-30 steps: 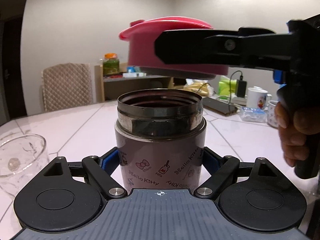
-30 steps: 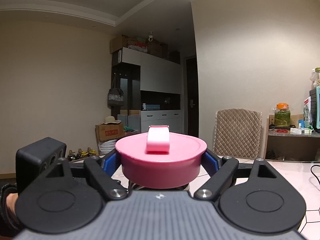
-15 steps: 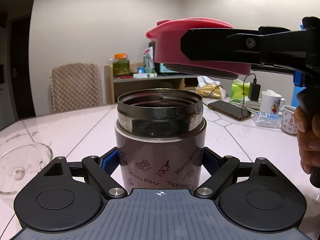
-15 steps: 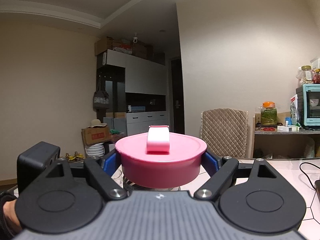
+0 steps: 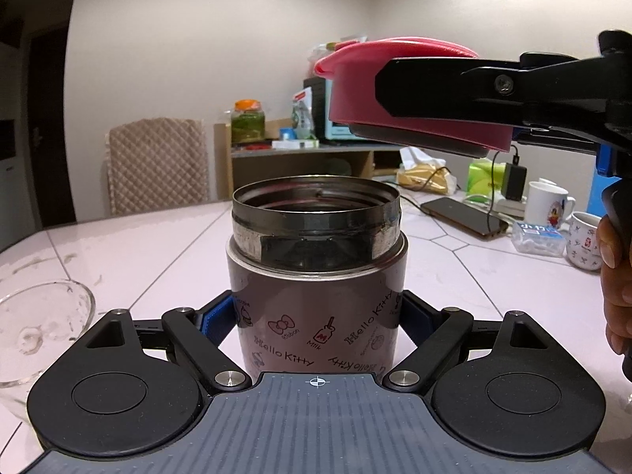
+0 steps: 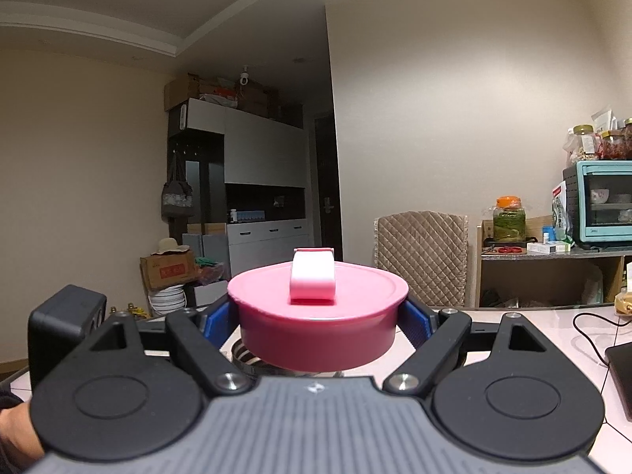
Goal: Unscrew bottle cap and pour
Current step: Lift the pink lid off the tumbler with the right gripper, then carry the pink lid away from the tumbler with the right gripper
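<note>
Left claw (image 5: 316,316) clamped on upright open flask (image 5: 316,260); glass bowl (image 5: 39,328) lies to its left; right claw (image 6: 322,316) clamps pink lid (image 6: 318,316) aloft.

And the pink cap (image 5: 403,91) is on the move! A second ago it sits square over the open mouth of the flask (image 5: 316,272) in the left wrist view; now it hangs up at two o'clock, clear of the rim, tipped slightly so its grey underside shows. The right gripper (image 5: 430,87) carrying it has swung that way too, and the hand (image 5: 614,276) on its handle slides to the frame's three o'clock edge. From the right wrist view the room sweeps across: the quilted chair (image 6: 420,262) drifts toward centre, a teal oven (image 6: 600,205) rolls in at three o'clock, and only a sliver of the flask's rim peeks below the cap at six o'clock.
</note>
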`<move>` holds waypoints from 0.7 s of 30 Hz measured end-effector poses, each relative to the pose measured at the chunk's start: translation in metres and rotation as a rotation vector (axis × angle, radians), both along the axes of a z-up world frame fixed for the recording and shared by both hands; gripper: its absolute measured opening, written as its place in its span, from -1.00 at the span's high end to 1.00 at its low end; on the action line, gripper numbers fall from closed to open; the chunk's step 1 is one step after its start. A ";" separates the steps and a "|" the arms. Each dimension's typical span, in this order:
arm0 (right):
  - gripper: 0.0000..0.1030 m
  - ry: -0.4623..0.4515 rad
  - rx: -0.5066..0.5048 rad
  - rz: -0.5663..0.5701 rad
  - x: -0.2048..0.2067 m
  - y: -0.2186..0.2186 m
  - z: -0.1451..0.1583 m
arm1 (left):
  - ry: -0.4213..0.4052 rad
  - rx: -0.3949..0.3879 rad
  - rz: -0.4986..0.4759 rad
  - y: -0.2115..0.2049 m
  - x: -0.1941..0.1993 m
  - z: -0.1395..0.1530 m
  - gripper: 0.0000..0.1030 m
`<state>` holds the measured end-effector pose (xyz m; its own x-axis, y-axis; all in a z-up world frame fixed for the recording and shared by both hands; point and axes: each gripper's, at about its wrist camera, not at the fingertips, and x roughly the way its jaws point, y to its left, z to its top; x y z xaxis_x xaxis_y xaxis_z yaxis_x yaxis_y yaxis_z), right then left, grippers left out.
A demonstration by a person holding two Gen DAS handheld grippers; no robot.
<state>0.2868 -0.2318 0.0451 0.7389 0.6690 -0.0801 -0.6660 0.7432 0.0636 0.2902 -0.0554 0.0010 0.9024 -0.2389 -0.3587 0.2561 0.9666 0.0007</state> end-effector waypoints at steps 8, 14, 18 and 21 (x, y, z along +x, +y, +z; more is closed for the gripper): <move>-0.65 0.010 0.004 -0.033 0.001 -0.002 -0.002 | -0.002 0.012 0.005 -0.002 -0.001 -0.001 -0.75; -0.65 0.015 0.010 -0.051 -0.002 -0.004 -0.002 | -0.001 0.018 0.007 -0.003 -0.002 -0.001 -0.75; -0.65 0.015 0.010 -0.059 -0.003 -0.003 -0.001 | -0.001 0.019 0.008 -0.003 -0.002 -0.001 -0.75; -0.65 0.016 0.007 -0.063 -0.003 -0.002 -0.001 | -0.001 0.019 0.009 -0.003 -0.002 -0.001 -0.75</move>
<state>0.2838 -0.2334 0.0440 0.7781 0.6220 -0.0876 -0.6170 0.7830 0.0796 0.2882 -0.0584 -0.0004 0.9050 -0.2237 -0.3618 0.2474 0.9687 0.0197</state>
